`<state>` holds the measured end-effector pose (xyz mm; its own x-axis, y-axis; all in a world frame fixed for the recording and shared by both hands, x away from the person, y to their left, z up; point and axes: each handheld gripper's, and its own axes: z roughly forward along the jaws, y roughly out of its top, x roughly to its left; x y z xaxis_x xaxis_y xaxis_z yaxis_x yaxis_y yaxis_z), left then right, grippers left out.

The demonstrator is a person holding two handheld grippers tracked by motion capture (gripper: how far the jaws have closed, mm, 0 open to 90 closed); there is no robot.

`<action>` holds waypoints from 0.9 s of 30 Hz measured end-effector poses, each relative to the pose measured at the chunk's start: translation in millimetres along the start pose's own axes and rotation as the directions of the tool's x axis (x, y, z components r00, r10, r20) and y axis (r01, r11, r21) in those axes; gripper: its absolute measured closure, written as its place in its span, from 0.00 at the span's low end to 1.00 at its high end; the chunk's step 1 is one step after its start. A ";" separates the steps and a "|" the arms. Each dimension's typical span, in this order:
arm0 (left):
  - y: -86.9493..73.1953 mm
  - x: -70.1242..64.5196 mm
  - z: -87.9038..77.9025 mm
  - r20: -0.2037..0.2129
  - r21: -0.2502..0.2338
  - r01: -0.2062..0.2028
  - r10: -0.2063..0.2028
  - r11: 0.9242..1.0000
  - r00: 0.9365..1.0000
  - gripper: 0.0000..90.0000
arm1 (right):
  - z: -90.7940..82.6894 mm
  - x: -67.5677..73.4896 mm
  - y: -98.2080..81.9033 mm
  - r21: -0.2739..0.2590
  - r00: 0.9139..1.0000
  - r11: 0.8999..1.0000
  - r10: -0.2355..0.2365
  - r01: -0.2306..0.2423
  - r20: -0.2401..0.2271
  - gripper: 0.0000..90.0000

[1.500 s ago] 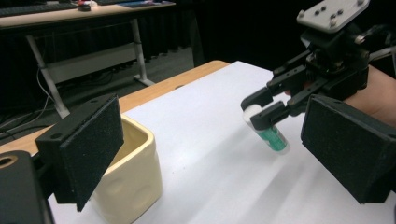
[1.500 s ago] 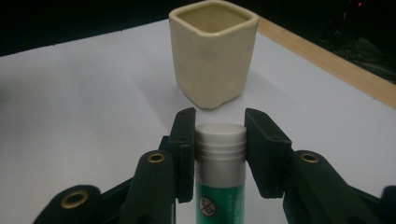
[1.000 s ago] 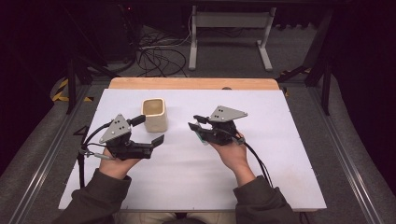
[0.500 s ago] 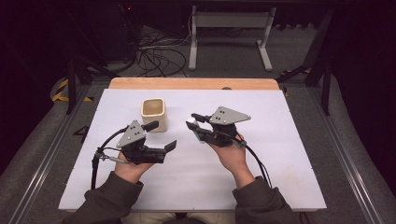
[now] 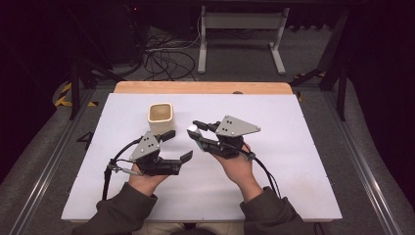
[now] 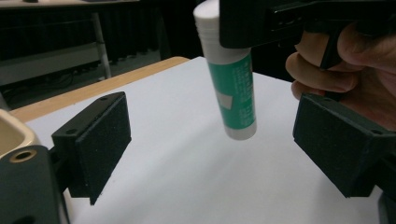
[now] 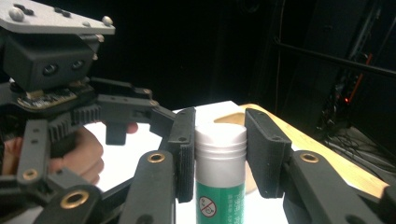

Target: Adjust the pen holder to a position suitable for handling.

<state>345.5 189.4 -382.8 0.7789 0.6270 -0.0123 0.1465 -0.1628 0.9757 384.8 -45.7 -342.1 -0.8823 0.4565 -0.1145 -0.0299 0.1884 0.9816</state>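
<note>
Left gripper view: glue stick (image 6: 231, 88), green label, white cap, hangs cap-up from the right gripper (image 5: 197, 134), clamped near the cap. Left gripper (image 6: 210, 144): jaws wide and just closing in, its pads either side of the stick's lower end, not touching.

Step, judged: a handover or cap pull; next, close squarely on the body.

Beige cup (image 5: 160, 118): beyond and left of the stick, clear of the path.

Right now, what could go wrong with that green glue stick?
The right hand-held gripper pinches the glue stick only near its white cap, so the green body hangs free and might tip or slip out. The left hand-held gripper, jaws apart and just closing in, could bump it sideways instead of catching it. The beige cup stands close to the left hand-held gripper and might get nudged.
</note>
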 end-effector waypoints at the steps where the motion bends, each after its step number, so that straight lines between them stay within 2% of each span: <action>1: -0.2 -0.9 0.6 0.000 -0.001 -0.005 0.005 1.000 1.000 0.15 | 0.9 2.0 0.0 -0.005 1.000 1.000 -0.003 0.003 -0.004 0.73; 6: -2.7 -5.2 4.4 0.008 -0.003 -0.004 0.004 1.000 1.000 0.16 | 4.3 8.3 -0.2 -0.021 1.000 1.000 -0.008 0.007 -0.024 0.73; 13: -5.2 -7.1 6.9 0.013 -0.009 -0.005 0.005 1.000 1.000 0.19 | 6.9 20.5 1.5 -0.083 0.998 0.996 -0.022 0.017 -0.058 0.73; 17: -7.4 -8.6 8.7 0.016 -0.007 0.000 0.000 1.000 1.000 0.21 | 7.6 24.3 2.3 -0.095 0.998 0.995 -0.030 0.024 -0.062 0.73; 27: -8.5 -10.0 8.2 0.016 -0.023 -0.006 0.007 1.000 1.000 0.36 | 7.1 28.7 2.6 -0.124 0.998 0.992 -0.038 0.030 -0.059 0.73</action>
<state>341.5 178.3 -392.8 0.7895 0.6137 -0.0092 0.1277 -0.1496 0.9805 362.8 -26.0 -343.9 -0.9068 0.3969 -0.1420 -0.1144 0.0924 0.9891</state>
